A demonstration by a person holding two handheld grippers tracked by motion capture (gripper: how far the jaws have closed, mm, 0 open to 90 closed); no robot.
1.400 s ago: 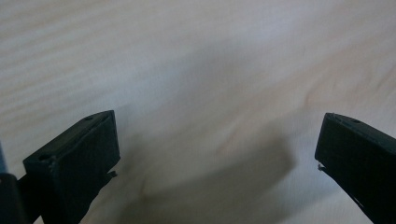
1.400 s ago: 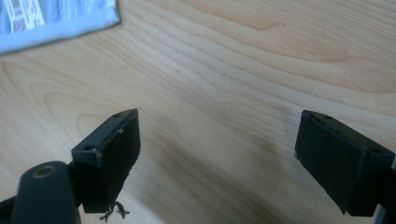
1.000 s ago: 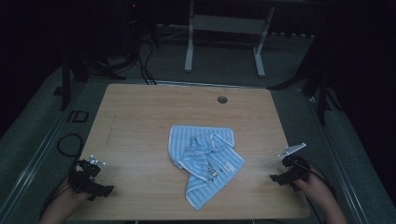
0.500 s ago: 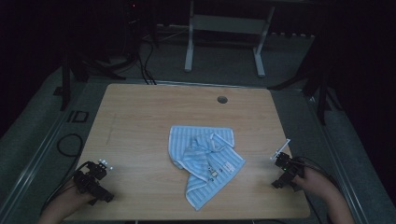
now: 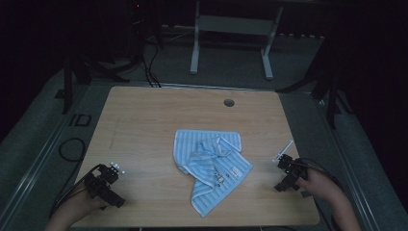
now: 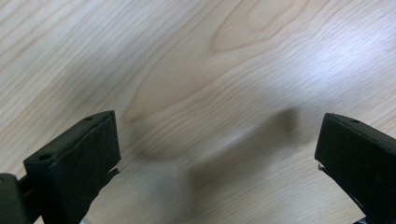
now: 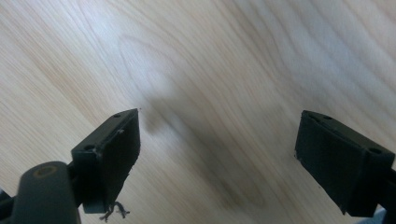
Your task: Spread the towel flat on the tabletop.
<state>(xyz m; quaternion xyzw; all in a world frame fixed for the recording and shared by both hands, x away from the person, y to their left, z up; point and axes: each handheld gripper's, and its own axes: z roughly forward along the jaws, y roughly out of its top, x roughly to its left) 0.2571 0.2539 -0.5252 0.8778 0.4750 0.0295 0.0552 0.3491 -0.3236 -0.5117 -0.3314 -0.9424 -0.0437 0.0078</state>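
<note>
A light-blue striped cloth (image 5: 211,166) lies crumpled and partly folded at the middle of the wooden table (image 5: 144,120). My left gripper (image 5: 107,185) rests low over the table's front left corner, well left of the cloth. In the left gripper view my left gripper (image 6: 219,154) is open, its jaws wide apart over bare wood. Near the right front edge sits my right gripper (image 5: 287,174), right of the cloth and apart from it. In the right gripper view my right gripper (image 7: 219,154) is open too, with only wood grain between the jaws.
A round cable hole (image 5: 229,102) sits near the table's far edge. Beyond the table stands a white frame (image 5: 231,29) on a dark floor, with black stands and cables to both sides. A cable loop (image 5: 72,149) lies off the table's left edge.
My left gripper has drifted slightly right along the front edge. My right gripper has pulled back a little toward the near right corner. The cloth has not moved.
</note>
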